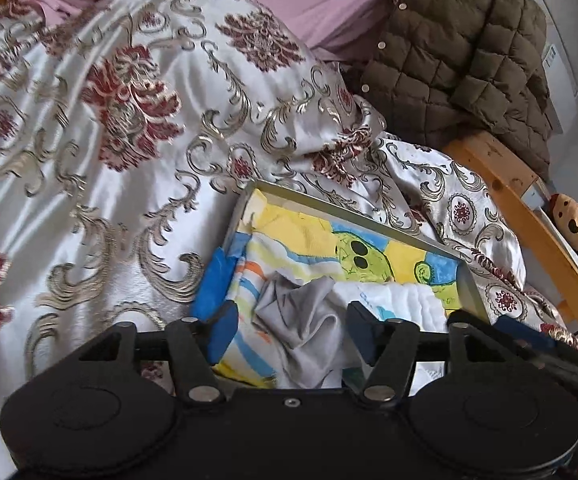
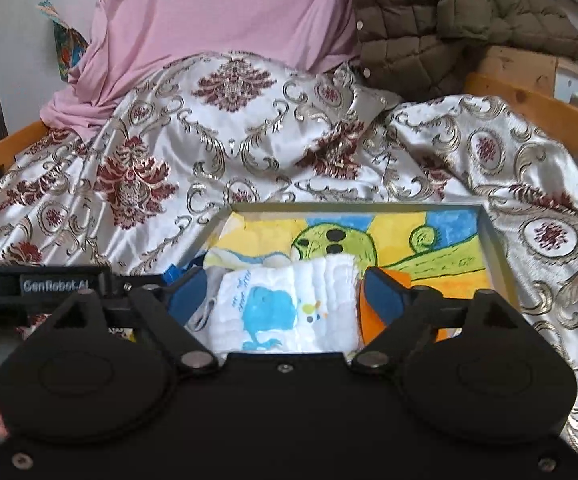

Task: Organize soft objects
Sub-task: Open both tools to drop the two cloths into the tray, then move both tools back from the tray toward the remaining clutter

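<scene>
Both my left gripper [image 1: 289, 330] and right gripper [image 2: 285, 294] hang wide open, gripping nothing, over the limp, light cloths [image 2: 289, 304] in the box [image 2: 493, 240]; I'd pinch a folded edge.

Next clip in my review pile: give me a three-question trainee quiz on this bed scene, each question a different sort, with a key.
1. True or false: the white cloth with a blue whale print lies inside the shallow box.
2. Which garment is piled at the far right of the bed? A) olive quilted jacket B) red sweater C) denim jeans
3. Fill in: the right gripper has its jaws ____, with nothing pressed between the pads.

Key: 1 true; 2 A; 3 open
</scene>
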### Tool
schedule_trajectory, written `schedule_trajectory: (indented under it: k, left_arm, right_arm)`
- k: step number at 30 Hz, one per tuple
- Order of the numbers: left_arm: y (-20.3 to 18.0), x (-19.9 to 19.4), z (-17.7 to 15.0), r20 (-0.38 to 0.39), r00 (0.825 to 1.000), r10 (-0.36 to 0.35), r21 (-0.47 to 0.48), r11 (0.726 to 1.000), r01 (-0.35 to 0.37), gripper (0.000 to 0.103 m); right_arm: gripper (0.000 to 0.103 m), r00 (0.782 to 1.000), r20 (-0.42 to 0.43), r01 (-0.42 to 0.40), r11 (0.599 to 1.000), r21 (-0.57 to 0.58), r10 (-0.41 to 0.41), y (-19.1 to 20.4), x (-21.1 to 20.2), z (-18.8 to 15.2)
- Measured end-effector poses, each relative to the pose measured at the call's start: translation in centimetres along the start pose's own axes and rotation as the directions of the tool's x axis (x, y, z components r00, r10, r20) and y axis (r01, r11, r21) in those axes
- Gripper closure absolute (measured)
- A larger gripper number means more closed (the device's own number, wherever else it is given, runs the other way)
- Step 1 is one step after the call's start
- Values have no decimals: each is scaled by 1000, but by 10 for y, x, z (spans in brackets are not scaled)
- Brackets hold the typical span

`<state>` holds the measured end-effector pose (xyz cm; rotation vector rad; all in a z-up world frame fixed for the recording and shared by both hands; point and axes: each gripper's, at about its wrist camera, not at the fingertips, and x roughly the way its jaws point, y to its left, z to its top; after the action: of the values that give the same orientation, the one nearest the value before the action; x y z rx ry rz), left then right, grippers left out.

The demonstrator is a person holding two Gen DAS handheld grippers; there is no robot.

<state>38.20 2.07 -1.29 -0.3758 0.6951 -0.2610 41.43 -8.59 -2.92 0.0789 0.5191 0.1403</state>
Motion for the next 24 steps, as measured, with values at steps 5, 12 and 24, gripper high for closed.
schedule_trajectory:
  k: [5, 12, 24]
  left_arm:
    - [-6, -27, -2, 57, 998, 26, 36, 999, -28, 28]
    - [-15, -78, -19, 193, 981, 24, 28, 999, -30, 17]
    - [-39, -151, -52, 359, 933, -4, 57, 998, -17, 1]
  right_arm:
    - [5, 999, 50, -1, 1000, 5, 1, -1, -36, 8]
    - [1, 994, 108, -13, 997, 72, 5, -8, -86, 10]
    - [1, 989, 149, -25, 985, 172, -1, -25, -165, -17]
